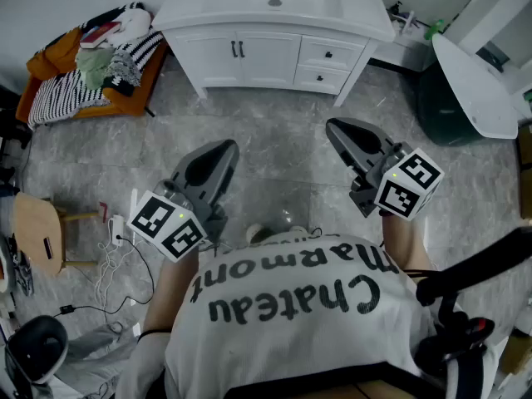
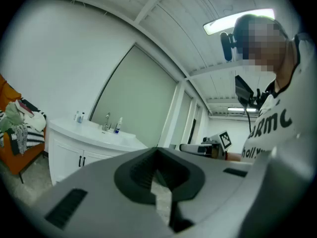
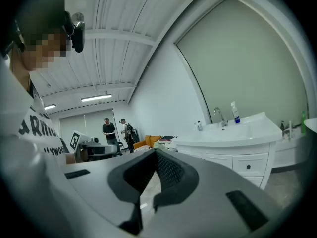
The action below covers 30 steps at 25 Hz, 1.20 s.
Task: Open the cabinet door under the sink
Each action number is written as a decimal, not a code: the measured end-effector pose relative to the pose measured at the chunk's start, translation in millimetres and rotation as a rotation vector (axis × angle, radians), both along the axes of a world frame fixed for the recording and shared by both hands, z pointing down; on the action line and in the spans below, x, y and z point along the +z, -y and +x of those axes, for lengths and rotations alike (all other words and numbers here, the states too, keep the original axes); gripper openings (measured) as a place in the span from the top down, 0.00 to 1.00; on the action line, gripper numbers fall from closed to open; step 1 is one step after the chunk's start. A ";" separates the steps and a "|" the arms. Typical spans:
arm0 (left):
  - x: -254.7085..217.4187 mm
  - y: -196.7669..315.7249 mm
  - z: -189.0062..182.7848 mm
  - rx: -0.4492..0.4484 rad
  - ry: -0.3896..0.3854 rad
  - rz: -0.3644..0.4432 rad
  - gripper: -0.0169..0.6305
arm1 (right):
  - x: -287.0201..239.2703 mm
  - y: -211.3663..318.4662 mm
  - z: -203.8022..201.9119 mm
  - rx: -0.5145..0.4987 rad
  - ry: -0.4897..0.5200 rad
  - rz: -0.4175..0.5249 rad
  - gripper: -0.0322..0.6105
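Staged room: white sink vanity (image 1: 249, 17), orange sofa (image 1: 51, 58).

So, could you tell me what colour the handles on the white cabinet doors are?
Black handles, clearest in head view.

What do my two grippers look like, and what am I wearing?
Left hand-held gripper and right hand-held gripper are grey shells with dark ribbed pads, each carrying a white cube of black square markers. You wear a white T-shirt with dark lettering.
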<state>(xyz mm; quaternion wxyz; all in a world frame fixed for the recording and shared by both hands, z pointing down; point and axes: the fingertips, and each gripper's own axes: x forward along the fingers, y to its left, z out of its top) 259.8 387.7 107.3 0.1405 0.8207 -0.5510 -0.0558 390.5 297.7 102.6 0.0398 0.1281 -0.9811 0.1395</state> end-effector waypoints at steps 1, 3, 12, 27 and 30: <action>0.2 -0.2 0.5 0.000 0.002 -0.001 0.96 | -0.8 0.0 0.1 -0.001 0.004 -0.003 0.94; 0.5 -0.7 1.2 0.001 0.006 -0.002 0.96 | -1.9 0.0 0.4 -0.002 0.011 -0.007 0.94; 1.5 -1.4 -1.3 -0.012 -0.003 0.003 0.96 | 2.1 0.0 0.1 -0.005 -0.007 0.002 0.94; -8.1 -25.2 -81.9 -0.048 -0.016 0.046 0.96 | -7.2 0.4 -79.3 0.023 0.011 -0.050 0.94; 1.3 -35.7 -101.2 -0.070 -0.011 0.033 0.96 | -1.6 -10.3 -96.6 0.008 0.004 -0.028 0.94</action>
